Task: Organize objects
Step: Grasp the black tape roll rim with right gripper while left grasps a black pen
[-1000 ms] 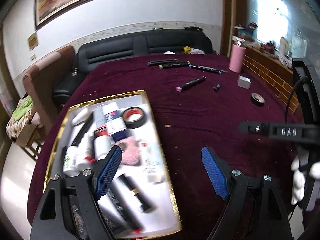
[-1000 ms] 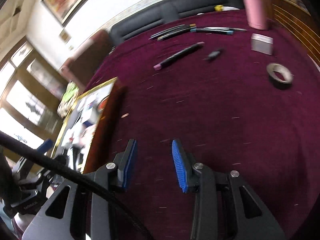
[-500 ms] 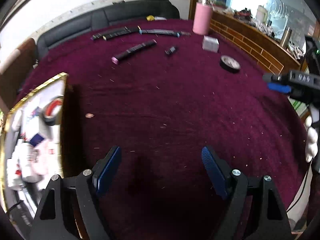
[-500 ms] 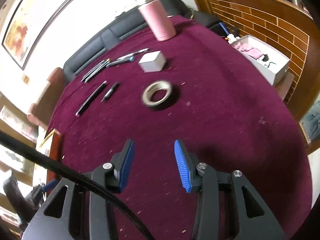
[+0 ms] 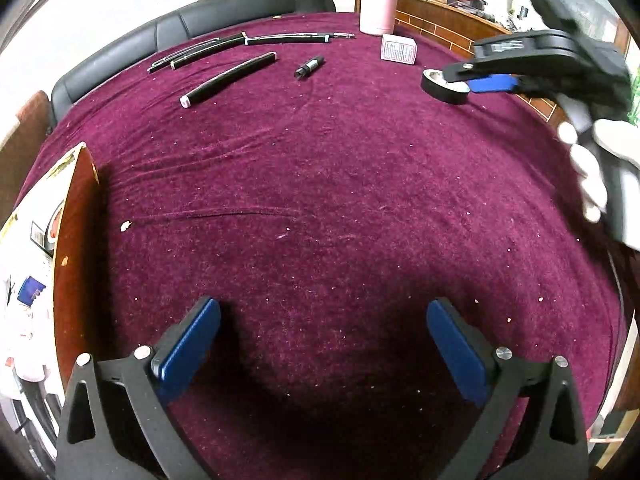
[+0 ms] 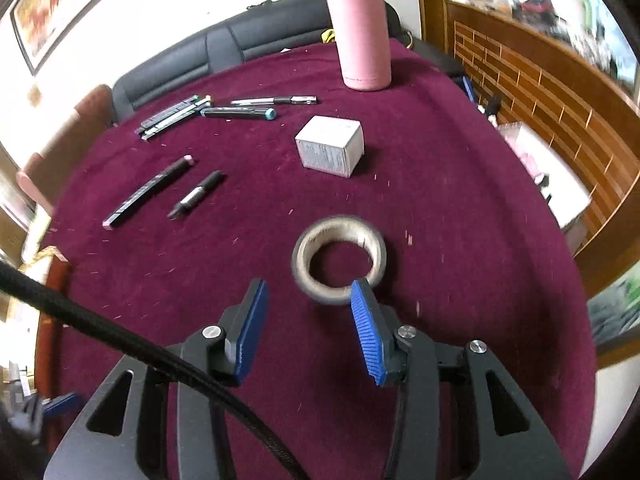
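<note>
The right gripper [image 6: 306,296] hangs just short of the tape roll [image 6: 339,259] lying flat on the maroon cloth [image 5: 320,184]; its jaws, lately widening, are apart and apparently clear of it. The left gripper [image 5: 323,322], jaws just spread wide and empty, hovers beside the tray [image 5: 76,240].

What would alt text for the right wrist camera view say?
The right gripper, its blue-padded jaws open and empty, hovers just short of a roll of tape lying flat on a maroon tablecloth. Beyond lie a small white box, several pens and a pink bottle.
</note>
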`<state>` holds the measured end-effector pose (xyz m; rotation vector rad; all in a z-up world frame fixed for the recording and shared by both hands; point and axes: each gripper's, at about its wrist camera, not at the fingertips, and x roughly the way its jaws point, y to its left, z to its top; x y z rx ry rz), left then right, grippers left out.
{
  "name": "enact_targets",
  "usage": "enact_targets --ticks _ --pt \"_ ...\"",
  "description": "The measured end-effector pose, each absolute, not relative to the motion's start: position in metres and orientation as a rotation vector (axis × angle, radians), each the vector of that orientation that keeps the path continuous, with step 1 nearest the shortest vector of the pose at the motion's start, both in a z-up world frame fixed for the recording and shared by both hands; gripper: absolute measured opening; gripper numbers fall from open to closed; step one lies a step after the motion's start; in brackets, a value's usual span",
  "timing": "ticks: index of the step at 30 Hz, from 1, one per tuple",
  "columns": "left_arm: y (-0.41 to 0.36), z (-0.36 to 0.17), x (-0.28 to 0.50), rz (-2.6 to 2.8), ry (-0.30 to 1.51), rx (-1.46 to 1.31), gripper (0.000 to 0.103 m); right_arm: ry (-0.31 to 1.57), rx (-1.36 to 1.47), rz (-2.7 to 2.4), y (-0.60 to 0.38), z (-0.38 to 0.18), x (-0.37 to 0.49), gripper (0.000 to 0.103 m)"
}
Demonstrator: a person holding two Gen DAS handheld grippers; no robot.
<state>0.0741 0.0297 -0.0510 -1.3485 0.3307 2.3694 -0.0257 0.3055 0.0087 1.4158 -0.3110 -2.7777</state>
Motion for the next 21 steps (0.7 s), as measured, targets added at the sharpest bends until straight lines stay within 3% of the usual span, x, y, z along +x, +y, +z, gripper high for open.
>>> enact_targets --ticks 6,8,9,11,15,18,21 --pt "0.029 -0.05 0.075 2.373 0.33 -1.337 0.101 -0.116 1.533 -2.765 0.292 -0.012 -0.058 0.041" --pt "0.029 -0.05 0.075 2.375 0.331 -1.332 0.101 -0.029 1.55 -2.781 0.284 -0.014 -0.06 0.034" --pt "0.029 -0.051 0.075 2.374 0.331 -1.331 0.101 -0.016 1.554 -2.777 0.282 -0.013 -0.059 0.024" --pt "0.029 -0.051 0.076 2.364 0.331 -1.324 0.101 -0.014 1.569 -2.756 0.28 -0.012 -0.054 0.019" --pt "0.025 -0.047 0.078 2.312 0.283 -1.312 0.101 -0.069 1.578 -2.735 0.282 -0.01 -0.037 0.018" --pt "0.012 -0.038 0.071 2.254 0.088 -1.328 0.101 -0.186 1.528 -2.728 0.29 -0.01 -0.021 0.018" --pt "0.009 -0.019 0.05 2.331 0.056 -1.282 0.1 -0.304 1.444 -2.723 0.299 -0.012 -0.014 0.024"
